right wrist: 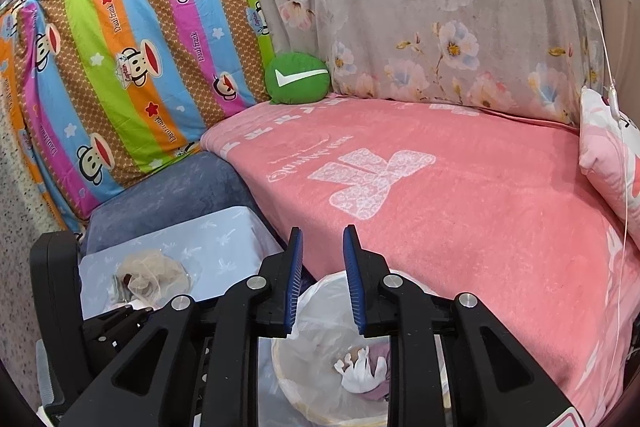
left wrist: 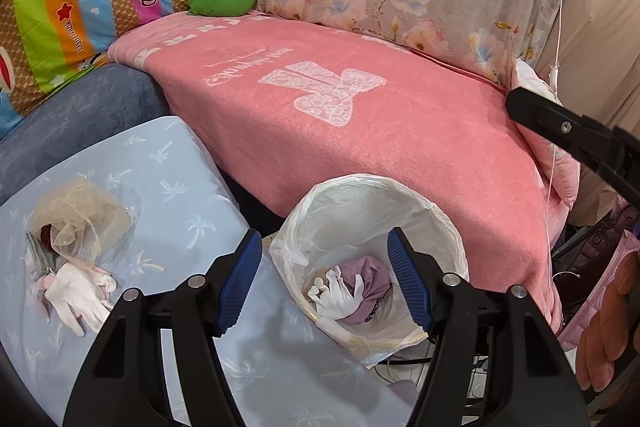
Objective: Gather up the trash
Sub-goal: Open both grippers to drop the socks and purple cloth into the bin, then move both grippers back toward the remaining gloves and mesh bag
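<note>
Since both grippers hang over the bin (left wrist: 448,227) with nothing between their pads, the drop looks done and the step in hand is, I judge, going back for more trash. On the blue table (left wrist: 168,171), toward its left edge, lies the remaining pile: a beige net (left wrist: 76,215) bunched over something dark, and a white glove (left wrist: 80,297) just below it, touching. The bin stands off the table's right edge, against the pink blanket (left wrist: 360,115), and already holds a white glove and purple cloth (left wrist: 370,283). The left gripper (left wrist: 324,279) stands wide; the right gripper (right wrist: 320,279) is parted only narrowly. For a clean pick, send the left one across, come down over the glove with jaws wide, and pinch its palm, not a fingertip, so it lifts whole without snagging the net.
</note>
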